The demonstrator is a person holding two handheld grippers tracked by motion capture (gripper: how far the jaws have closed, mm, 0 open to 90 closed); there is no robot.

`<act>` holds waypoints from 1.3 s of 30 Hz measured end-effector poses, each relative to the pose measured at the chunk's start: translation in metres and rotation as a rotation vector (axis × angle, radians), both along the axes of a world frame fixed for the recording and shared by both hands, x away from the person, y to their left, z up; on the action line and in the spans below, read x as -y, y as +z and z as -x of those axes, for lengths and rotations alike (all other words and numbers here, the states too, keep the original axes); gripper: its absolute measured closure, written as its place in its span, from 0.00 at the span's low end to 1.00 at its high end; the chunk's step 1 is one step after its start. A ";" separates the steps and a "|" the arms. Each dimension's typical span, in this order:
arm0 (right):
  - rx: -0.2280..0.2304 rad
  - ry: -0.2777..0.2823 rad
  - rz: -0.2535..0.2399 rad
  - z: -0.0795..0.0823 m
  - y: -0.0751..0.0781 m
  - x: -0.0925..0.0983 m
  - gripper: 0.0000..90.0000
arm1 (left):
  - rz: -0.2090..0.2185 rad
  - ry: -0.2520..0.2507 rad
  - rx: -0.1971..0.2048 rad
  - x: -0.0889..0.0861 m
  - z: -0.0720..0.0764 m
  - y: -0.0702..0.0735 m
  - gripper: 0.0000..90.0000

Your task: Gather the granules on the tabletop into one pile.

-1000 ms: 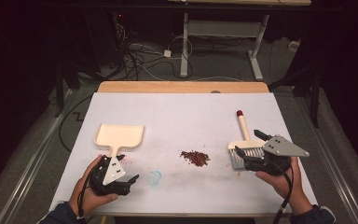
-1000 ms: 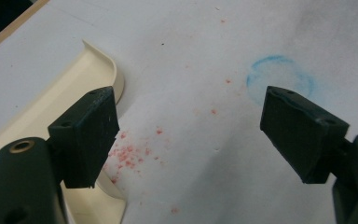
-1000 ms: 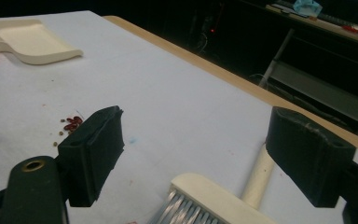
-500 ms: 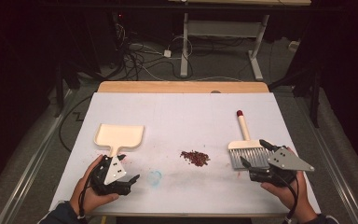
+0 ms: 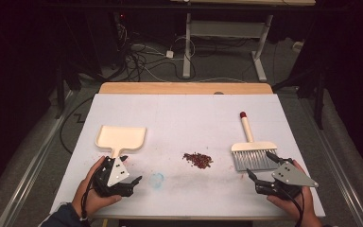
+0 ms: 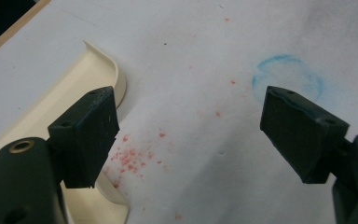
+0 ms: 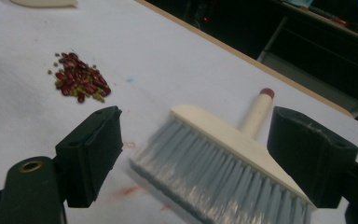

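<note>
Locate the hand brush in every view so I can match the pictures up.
High view: the brush lies right of centre, bristles toward the right hand-held gripper, handle pointing away.
Left gripper view: not in it.
Right gripper view: the brush lies between the open jaws, bristles nearest the camera.
Shared landmark: the pile of red beans, left of the brush from above, sits at upper left in the right gripper view.
</note>
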State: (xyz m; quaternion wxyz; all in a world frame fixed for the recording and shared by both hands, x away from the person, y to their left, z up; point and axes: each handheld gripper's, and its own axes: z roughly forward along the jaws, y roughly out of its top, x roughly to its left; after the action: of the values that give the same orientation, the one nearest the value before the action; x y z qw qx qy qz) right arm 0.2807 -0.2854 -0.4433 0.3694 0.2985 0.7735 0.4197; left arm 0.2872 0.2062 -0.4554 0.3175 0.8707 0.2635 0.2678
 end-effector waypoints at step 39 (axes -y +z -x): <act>-0.039 0.047 0.025 0.009 -0.012 -0.003 0.20 | -0.010 0.005 0.008 0.000 -0.001 -0.003 0.21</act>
State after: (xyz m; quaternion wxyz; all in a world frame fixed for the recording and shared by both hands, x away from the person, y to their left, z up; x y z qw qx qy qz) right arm 0.2717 -0.2823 -0.4555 0.3482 0.2835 0.7925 0.4127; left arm 0.2878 0.2058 -0.4581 0.3137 0.8705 0.2628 0.2735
